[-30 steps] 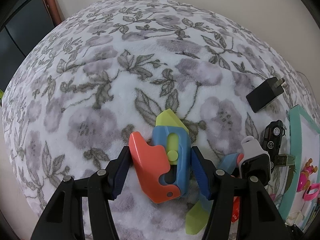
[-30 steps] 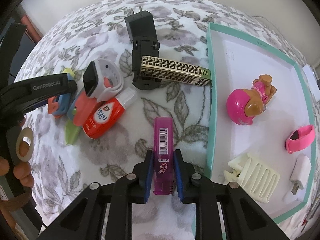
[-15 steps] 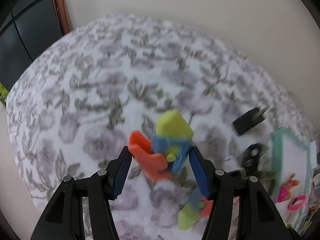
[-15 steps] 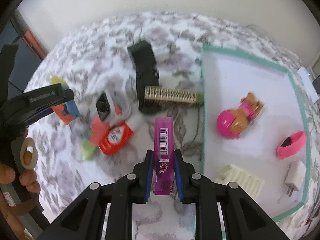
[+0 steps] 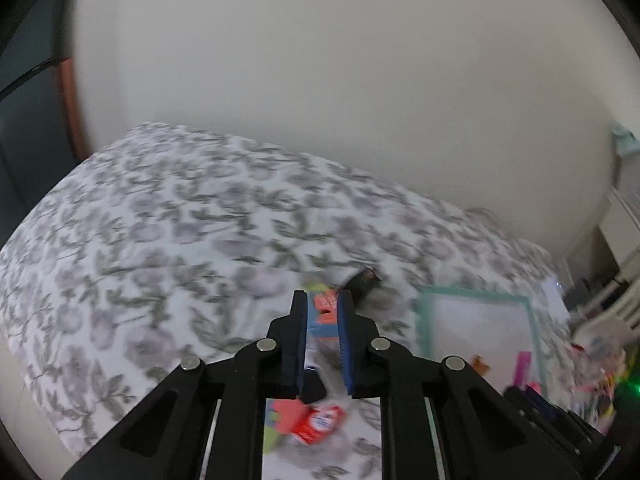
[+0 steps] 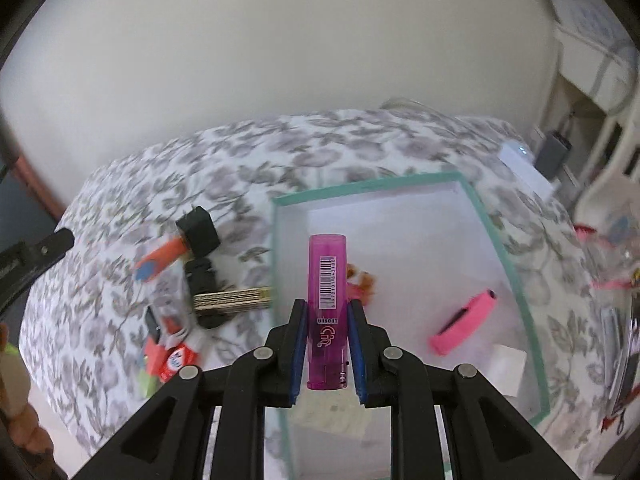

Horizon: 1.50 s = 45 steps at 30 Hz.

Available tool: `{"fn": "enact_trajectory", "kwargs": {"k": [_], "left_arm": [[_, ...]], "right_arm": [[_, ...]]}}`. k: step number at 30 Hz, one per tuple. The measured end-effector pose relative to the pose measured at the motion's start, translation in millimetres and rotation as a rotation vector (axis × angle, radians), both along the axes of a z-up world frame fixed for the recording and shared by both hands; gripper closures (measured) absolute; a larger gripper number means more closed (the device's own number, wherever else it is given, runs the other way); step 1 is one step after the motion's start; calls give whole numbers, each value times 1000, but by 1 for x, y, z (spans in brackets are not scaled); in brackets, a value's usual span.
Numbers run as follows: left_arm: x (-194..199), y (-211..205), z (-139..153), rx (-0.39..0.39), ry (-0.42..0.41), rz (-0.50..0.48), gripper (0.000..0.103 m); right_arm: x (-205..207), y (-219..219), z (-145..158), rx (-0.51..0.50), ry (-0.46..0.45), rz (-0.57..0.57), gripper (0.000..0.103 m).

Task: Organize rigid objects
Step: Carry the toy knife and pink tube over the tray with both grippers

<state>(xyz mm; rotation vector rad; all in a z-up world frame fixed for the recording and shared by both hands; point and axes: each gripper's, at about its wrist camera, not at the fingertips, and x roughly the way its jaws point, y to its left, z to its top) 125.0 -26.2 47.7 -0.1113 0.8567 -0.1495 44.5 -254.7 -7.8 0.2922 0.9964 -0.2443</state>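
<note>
My right gripper (image 6: 327, 306) is shut on a purple lighter (image 6: 326, 272), held above the white tray with a teal rim (image 6: 360, 190). My left gripper (image 5: 323, 300) is raised over the floral bed, and its jaws are closing, now nearly together. A blurred piece of the orange and blue toy (image 5: 325, 308) shows in the narrow gap; I cannot tell whether the pads touch it. In the right wrist view the toy (image 6: 160, 264) is a blurred streak beside the black charger (image 6: 198, 232), apart from the left gripper's finger (image 6: 40, 248) at the left edge.
On the bed left of the tray lie a gold patterned box (image 6: 232, 298), a black toy car (image 6: 202, 276) and a red bottle (image 6: 176, 360). A pink band (image 6: 464, 326) and white adapter (image 6: 506, 368) lie in the tray. A wall stands behind the bed.
Both grippers rose and tilted up toward the wall. The right one carried the lighter over the tray. The left jaws went from wide around the toy to nearly together.
</note>
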Motion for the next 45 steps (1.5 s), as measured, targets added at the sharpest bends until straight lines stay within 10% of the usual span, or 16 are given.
{"fn": "enact_trajectory", "kwargs": {"k": [13,18,32,45], "left_arm": [[30,17,-42,2,146,84,88],[54,8,-65,-4,203,77,40],[94,-30,-125,153,393,2,40],[80,-29,-127,48,422,23,66]], "right_arm": [[0,-27,-19,75,30,-51,82],[7,-28,-23,58,31,-37,82],[18,-42,-42,63,70,-51,82],[13,-54,-48,89,85,-75,82]]}}
